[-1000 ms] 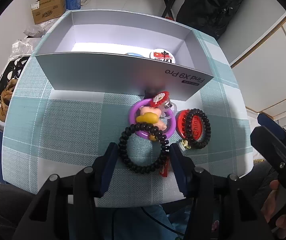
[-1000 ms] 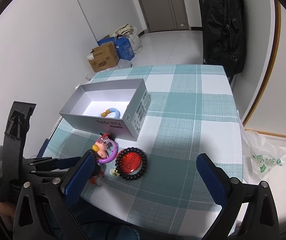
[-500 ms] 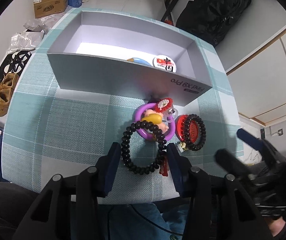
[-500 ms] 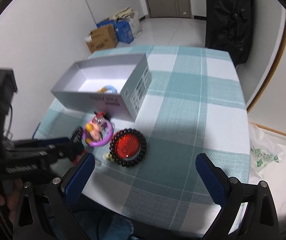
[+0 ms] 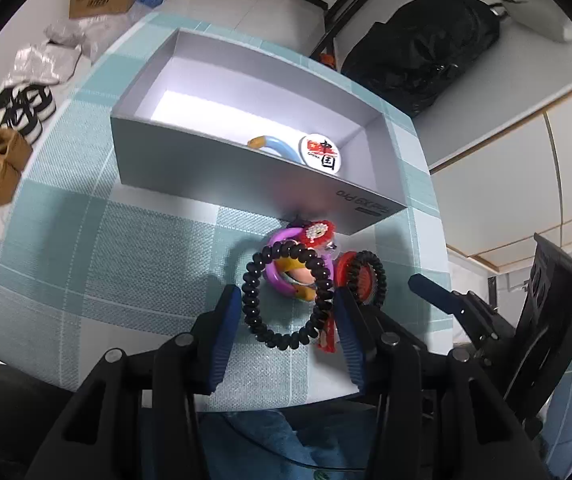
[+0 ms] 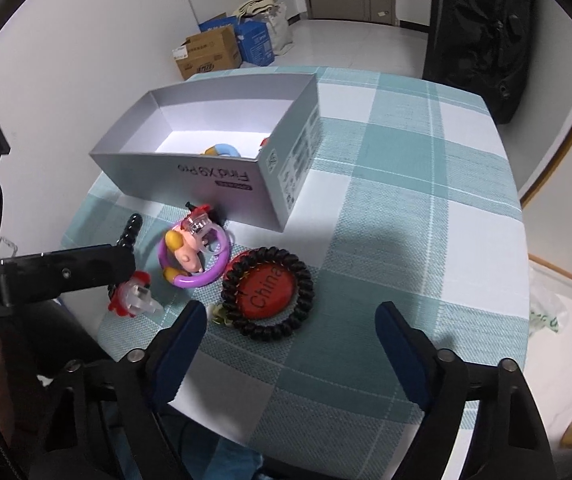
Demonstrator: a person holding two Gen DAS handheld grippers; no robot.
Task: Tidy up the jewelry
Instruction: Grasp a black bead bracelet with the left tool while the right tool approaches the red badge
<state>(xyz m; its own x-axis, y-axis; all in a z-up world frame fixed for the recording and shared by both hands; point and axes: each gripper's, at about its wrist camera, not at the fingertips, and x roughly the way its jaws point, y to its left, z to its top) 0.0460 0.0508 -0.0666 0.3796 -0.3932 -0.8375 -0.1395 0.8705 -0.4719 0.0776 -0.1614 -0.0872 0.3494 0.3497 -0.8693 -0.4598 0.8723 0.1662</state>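
My left gripper (image 5: 286,320) is shut on a black spiral hair tie (image 5: 251,296), held just above the checked tablecloth in front of the grey box (image 5: 226,172). Beyond it lie a purple ring with a cartoon figure (image 5: 276,280) and a red flower clip (image 5: 318,231). My right gripper (image 6: 294,332) hovers over a red "China" badge (image 6: 268,292) ringed by a second black hair tie (image 6: 306,286). Its jaws are closing, wide apart, and the pads touch nothing. The box holds a blue ring (image 5: 276,146) and a white badge (image 5: 323,152).
A red-and-clear clip (image 6: 130,300) lies near the table's front edge, beside the left gripper (image 6: 122,262). The table (image 6: 426,184) stretches out to the right of the box. A black bag (image 6: 482,28) and cardboard boxes (image 6: 206,56) stand on the floor beyond.
The left gripper has carried the hair tie a little nearer to the box. The right gripper has come down toward the red badge and its jaws have narrowed.
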